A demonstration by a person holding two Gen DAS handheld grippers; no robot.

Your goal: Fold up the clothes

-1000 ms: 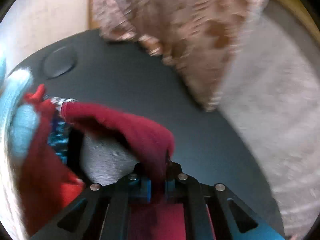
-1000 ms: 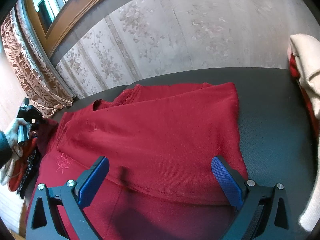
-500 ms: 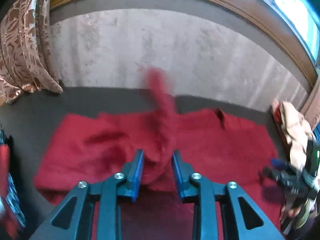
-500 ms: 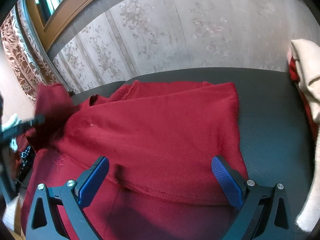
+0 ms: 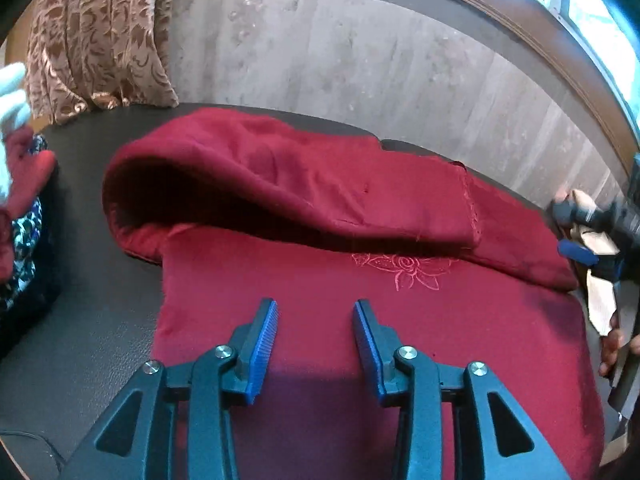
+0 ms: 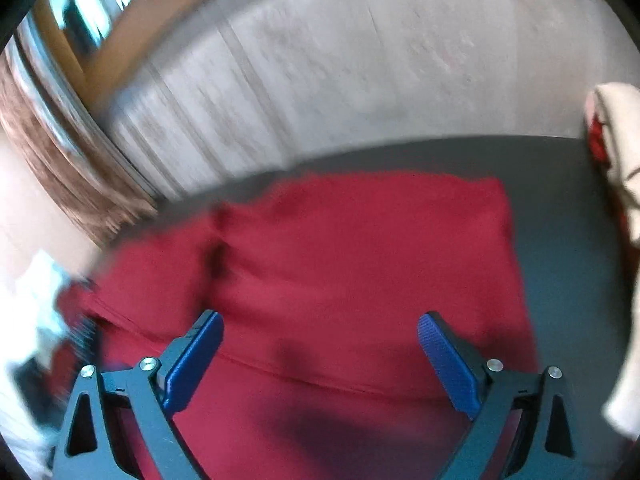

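A dark red garment [image 5: 320,280] with a pale rose embroidery [image 5: 404,270] lies on the black table [image 5: 100,320]. One sleeve [image 5: 304,184] lies folded across its far part. My left gripper [image 5: 316,312] hovers over the garment's near edge, open, nothing between its blue pads. In the right wrist view, which is blurred, the same red garment [image 6: 340,260] fills the middle, and my right gripper [image 6: 320,328] stands wide open just above it. The right gripper [image 5: 580,236] also shows at the right edge of the left wrist view.
A pile of cream and red clothes [image 6: 616,160] sits at the table's right end. More clothes, red and patterned [image 5: 20,208], lie at the left end. A brown patterned curtain [image 5: 96,36] hangs at the back left, before a pale wall [image 5: 360,60].
My left gripper carried the sleeve over the garment, opened and let it drop; the sleeve now lies folded across. The right gripper has shifted, blurring its view.
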